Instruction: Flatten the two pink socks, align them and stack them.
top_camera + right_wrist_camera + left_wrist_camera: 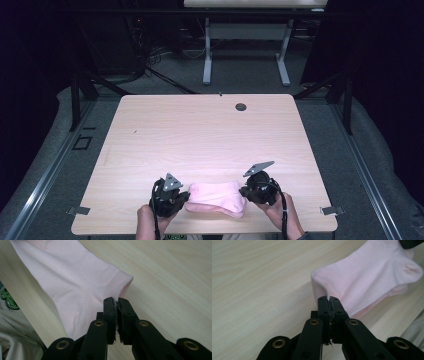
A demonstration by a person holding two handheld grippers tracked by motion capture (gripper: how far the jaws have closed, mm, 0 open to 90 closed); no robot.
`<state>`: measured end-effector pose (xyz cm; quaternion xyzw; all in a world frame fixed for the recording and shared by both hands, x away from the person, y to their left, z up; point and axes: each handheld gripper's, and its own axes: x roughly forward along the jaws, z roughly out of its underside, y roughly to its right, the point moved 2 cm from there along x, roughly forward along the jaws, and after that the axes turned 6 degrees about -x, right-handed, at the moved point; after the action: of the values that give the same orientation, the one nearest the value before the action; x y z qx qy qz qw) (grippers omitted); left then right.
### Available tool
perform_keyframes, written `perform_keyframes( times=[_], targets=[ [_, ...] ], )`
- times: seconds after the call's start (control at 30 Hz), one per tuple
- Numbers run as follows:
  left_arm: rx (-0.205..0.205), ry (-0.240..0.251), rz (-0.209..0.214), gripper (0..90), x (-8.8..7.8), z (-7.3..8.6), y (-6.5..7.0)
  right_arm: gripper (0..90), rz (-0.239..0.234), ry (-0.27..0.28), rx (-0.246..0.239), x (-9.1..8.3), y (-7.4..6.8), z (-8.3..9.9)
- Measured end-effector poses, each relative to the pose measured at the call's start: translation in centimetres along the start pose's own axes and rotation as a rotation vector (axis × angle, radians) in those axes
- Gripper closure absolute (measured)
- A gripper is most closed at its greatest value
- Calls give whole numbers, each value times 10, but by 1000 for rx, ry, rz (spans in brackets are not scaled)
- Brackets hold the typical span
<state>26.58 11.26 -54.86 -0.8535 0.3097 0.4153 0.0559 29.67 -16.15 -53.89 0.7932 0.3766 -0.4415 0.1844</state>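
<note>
A pale pink sock [216, 197] hangs stretched between my two grippers just above the near edge of the wooden table [200, 130]. My left gripper [186, 196] is shut on the sock's left end; in the left gripper view the jaws pinch a thin edge of the pink fabric [362, 275] at the left gripper [329, 300] tips. My right gripper [243, 191] is shut on the sock's right end. The right gripper view shows the sock [72, 282] clamped at the right gripper [116, 301] tips, near the cuff.
A small dark grommet hole [241, 106] lies near the table's far edge. Beyond the table stand a white desk frame [245, 45] and black stands on grey carpet. A person's light shirt with a green print [8, 300] sits close to the near edge.
</note>
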Motion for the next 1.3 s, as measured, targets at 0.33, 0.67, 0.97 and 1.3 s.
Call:
perform_keyframes(
  times=[0.33,0.67,0.97,1.3],
  targets=[
    [-26,-38,29,793,12,12,-4,847,12,-62,-3,25,2,11],
    [-22,-15,37,526,-15,5,-8,766,42,-31,8,8,2,11],
    [129,16,53,635,-14,-32,13,799,-8,30,-23,-2,-13,8],
    [158,-179,24,783,38,-27,5,893,-76,-41,-20,28,-25,22]
  ],
)
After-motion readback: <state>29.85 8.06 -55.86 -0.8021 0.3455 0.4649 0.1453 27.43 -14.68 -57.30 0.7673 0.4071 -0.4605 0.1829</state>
